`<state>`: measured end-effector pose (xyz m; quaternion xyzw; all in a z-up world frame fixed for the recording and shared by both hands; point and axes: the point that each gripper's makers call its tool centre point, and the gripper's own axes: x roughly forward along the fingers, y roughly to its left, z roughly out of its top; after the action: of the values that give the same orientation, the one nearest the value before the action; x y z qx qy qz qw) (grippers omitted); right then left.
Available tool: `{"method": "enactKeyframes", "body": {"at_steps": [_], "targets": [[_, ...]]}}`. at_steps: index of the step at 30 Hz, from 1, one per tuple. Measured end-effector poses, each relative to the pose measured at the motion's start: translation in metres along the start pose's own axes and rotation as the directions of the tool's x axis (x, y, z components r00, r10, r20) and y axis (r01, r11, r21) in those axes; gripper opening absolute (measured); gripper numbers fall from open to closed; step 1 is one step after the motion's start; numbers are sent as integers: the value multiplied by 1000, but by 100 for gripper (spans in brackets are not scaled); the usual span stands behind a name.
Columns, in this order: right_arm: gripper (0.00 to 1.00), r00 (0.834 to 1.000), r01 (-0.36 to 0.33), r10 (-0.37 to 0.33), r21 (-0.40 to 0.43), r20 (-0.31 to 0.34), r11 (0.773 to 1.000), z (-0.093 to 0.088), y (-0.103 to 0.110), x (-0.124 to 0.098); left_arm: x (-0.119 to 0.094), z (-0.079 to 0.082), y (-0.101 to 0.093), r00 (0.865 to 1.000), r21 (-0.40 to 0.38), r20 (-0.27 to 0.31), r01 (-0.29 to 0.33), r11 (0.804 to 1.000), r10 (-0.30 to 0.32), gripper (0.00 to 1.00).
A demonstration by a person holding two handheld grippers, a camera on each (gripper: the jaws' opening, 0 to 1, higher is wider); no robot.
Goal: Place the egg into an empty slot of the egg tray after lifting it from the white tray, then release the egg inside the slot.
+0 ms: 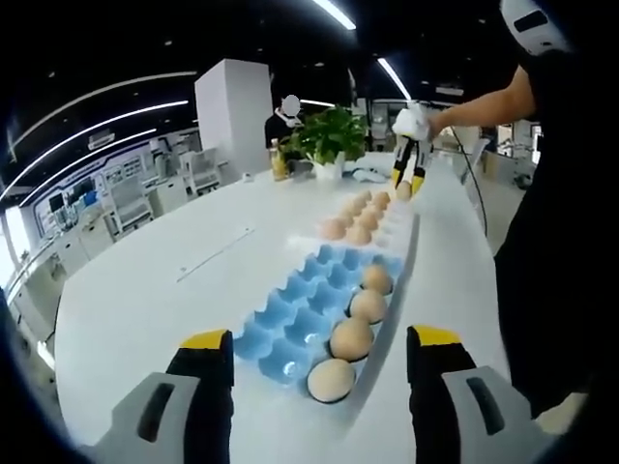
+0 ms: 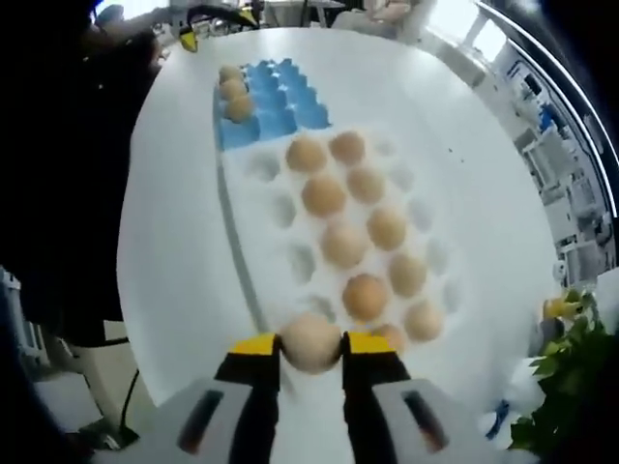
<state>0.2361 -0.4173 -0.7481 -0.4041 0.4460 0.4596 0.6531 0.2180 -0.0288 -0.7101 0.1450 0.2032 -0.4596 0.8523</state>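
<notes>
On the left, the left tongs [image 1: 319,353] stand released and empty, their jaws wide apart over the near end of the blue egg tray [image 1: 290,314], which lies on the white surface [image 1: 145,290] with four eggs filling the row along its right edge and the other slots bare. Beyond it the white tray [image 1: 392,227] adjoins the blue one end to end and carries the remaining eggs. On the right, the right tongs [image 2: 310,346] are clenched on the egg [image 2: 310,342], one yellow-tipped jaw pressed to each flank, at the near left corner of the white tray as the right gripper view shows it. The step in hand is most likely the lift; whether the egg has cleared its cup I cannot tell. The next move calls for raising it straight, carrying it along the white tray to a bare blue slot, lowering it, then parting the jaws. The egg looks almost round from here, so its long axis seems to run roughly toward the camera, though which end leads I cannot tell.
</notes>
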Motion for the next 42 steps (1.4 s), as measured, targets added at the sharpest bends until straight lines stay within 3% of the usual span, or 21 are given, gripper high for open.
{"method": "enactKeyframes", "body": {"at_steps": [12, 25, 42], "targets": [[24, 999, -30, 32, -53, 41, 998, 29, 11, 10, -1, 0, 0, 1000, 3, -1, -7, 1000, 7, 75], [24, 990, -79, 94, -133, 106, 988, 84, 24, 27, -1, 1, -2, 1000, 3, -1, -4, 1000, 4, 75], [24, 980, -116, 146, -212, 133, 970, 118, 37, 41, 1, 0, -1, 1000, 7, -5, -2, 1000, 2, 74]]}}
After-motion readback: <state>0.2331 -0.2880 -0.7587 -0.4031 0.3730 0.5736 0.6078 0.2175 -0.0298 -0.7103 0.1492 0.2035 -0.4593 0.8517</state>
